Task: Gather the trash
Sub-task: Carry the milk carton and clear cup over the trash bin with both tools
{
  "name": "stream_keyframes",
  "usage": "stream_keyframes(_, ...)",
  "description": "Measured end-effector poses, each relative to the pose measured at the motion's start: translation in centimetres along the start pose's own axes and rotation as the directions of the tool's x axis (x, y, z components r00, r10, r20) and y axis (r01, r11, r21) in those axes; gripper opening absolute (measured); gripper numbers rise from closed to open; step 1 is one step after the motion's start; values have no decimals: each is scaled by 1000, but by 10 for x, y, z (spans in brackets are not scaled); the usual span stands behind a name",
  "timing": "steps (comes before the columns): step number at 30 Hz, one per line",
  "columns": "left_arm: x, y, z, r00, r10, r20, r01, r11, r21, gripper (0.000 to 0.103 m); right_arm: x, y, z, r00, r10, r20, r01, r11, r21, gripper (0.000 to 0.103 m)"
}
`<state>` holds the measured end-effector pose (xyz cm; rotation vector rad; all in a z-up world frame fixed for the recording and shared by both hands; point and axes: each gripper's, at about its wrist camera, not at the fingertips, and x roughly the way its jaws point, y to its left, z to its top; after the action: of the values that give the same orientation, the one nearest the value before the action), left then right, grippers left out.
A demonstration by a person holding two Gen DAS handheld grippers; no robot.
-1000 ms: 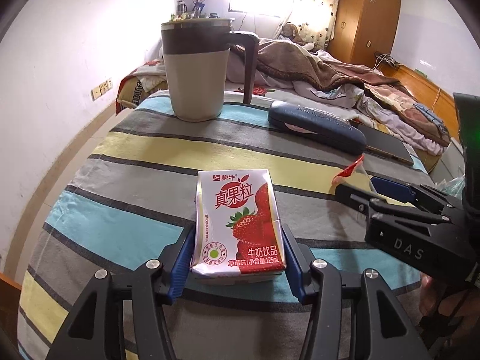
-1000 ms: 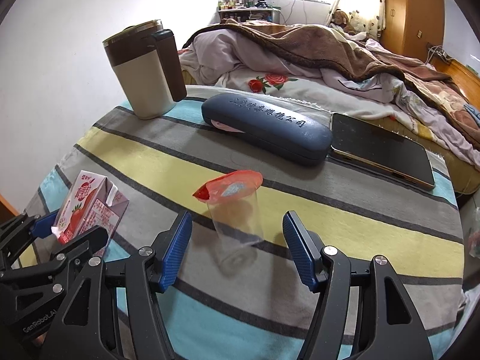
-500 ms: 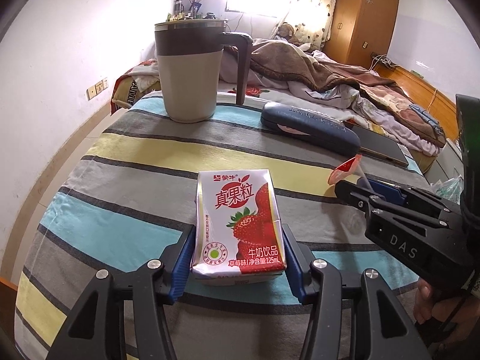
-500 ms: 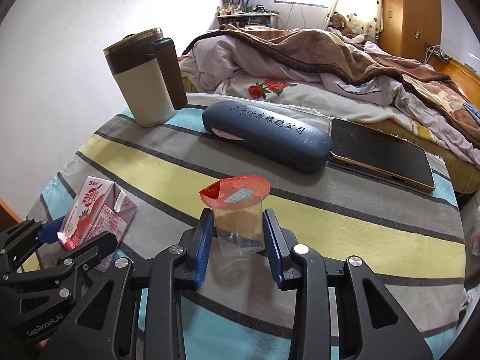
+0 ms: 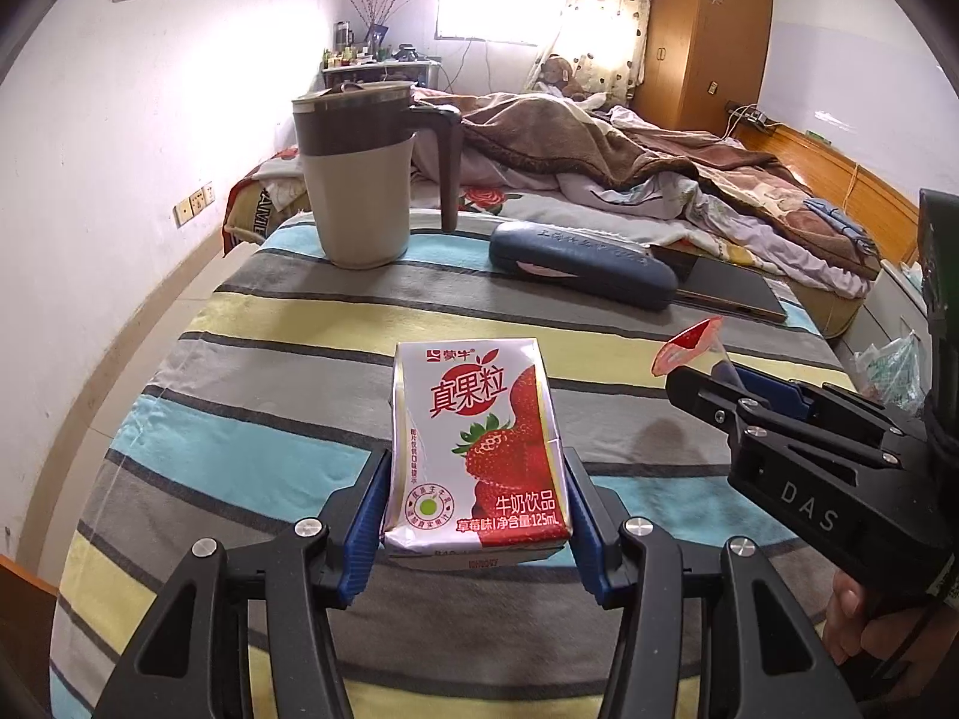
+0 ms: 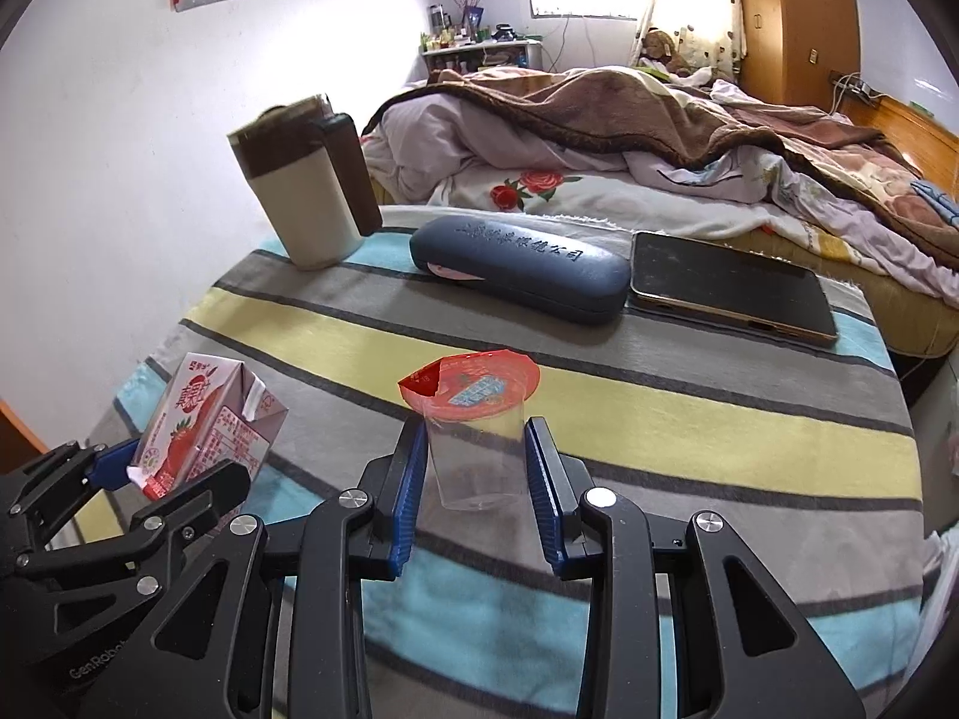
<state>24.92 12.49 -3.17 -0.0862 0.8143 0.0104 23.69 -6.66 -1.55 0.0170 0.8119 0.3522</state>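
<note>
My left gripper [image 5: 476,509] is shut on a strawberry milk carton [image 5: 476,449], held upright above the striped cloth; the carton also shows in the right wrist view [image 6: 204,425]. My right gripper [image 6: 476,479] is shut on a clear plastic cup [image 6: 476,449] with a peeled red foil lid [image 6: 473,386], lifted off the table. In the left wrist view the right gripper [image 5: 749,389] sits at the right with the cup's red lid [image 5: 686,347] showing at its tip.
On the striped tablecloth [image 6: 659,419] stand a beige and brown mug [image 6: 305,204], a dark blue glasses case [image 6: 521,272] and a black tablet [image 6: 728,287]. A bed with brown blankets [image 6: 629,114] lies behind. A plastic bag [image 5: 890,368] lies beyond the table's right edge.
My right gripper closed on the clear cup and lifted it. My left gripper, holding the carton, rose with it; both views sit higher over the table.
</note>
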Motion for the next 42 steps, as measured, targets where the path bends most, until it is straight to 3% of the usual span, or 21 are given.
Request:
stream_keyframes(12, -42, -28, -6, 998, -30, 51, 29, 999, 29, 54, -45, -15, -17, 998, -16, 54, 14, 999, 41, 35)
stream_keyframes(24, -79, -95, -16, 990, -112, 89, 100, 987, 124, 54, -100, -56, -44, 990, -81, 118, 66, 990, 121, 35)
stream_keyframes(34, -100, -168, -29, 968, -233, 92, 210, 956, 206, 54, -143, -104, -66, 971, -181, 154, 150, 970, 190, 35)
stream_keyframes(42, -108, -235, -39, 947, -315, 67, 284, 915, 288, 54, -172, -147, -86, 945, -285, 163, 235, 933, 271, 36)
